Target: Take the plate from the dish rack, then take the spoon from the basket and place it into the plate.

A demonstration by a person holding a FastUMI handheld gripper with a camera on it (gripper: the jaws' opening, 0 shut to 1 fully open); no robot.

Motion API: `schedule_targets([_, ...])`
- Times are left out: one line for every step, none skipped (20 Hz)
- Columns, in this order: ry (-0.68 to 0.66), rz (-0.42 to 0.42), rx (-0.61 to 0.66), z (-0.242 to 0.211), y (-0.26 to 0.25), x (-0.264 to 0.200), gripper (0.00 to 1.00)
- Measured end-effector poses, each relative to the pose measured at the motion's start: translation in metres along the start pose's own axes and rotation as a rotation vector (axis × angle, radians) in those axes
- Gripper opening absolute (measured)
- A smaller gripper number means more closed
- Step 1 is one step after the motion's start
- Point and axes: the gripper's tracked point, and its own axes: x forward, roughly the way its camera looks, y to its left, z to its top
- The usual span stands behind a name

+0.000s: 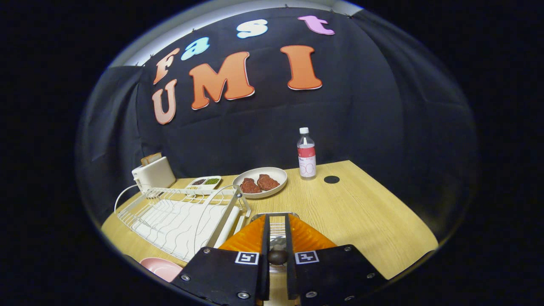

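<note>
With the hand-held gripper (277, 238) nearly closed around the spoon (277, 255) above the basket (274, 215), I'd lift straight up, then swing left toward the pink plate (161, 267) beside the dish rack (178, 216).

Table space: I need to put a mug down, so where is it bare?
The table is bare from the bottle and black disc toward the fingers. It is crowded around the dish rack, toaster, divided dish and meat plate. The gripper is nearly shut over a wire basket, a spoon between its fingers.
</note>
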Motion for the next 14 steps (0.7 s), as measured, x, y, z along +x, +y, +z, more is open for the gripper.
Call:
schedule_targets([-0.008, 0.01, -0.034, 0.009, 0.005, 0.0, 0.16])
schedule_targets([-0.019, 0.027, -0.067, 0.02, 0.011, -0.003, 0.16])
schedule_targets([-0.031, 0.038, -0.098, 0.029, 0.015, -0.005, 0.16])
schedule_targets([-0.039, 0.046, -0.12, 0.039, 0.018, -0.009, 0.16])
schedule_targets([-0.05, 0.05, -0.129, 0.05, 0.022, -0.013, 0.16])
schedule_targets([-0.064, 0.055, -0.132, 0.063, 0.027, -0.018, 0.16])
schedule_targets([-0.081, 0.063, -0.134, 0.075, 0.03, -0.025, 0.16])
schedule_targets([-0.095, 0.076, -0.135, 0.088, 0.035, -0.031, 0.16])
schedule_targets([-0.114, 0.09, -0.135, 0.1, 0.041, -0.038, 0.16])
schedule_targets([-0.128, 0.106, -0.136, 0.112, 0.047, -0.045, 0.16])
schedule_targets([-0.138, 0.126, -0.135, 0.121, 0.056, -0.053, 0.16])
schedule_targets([-0.144, 0.148, -0.132, 0.129, 0.066, -0.062, 0.16])
schedule_targets([-0.146, 0.176, -0.127, 0.133, 0.077, -0.071, 0.16])
schedule_targets([-0.146, 0.21, -0.121, 0.135, 0.088, -0.078, 0.16])
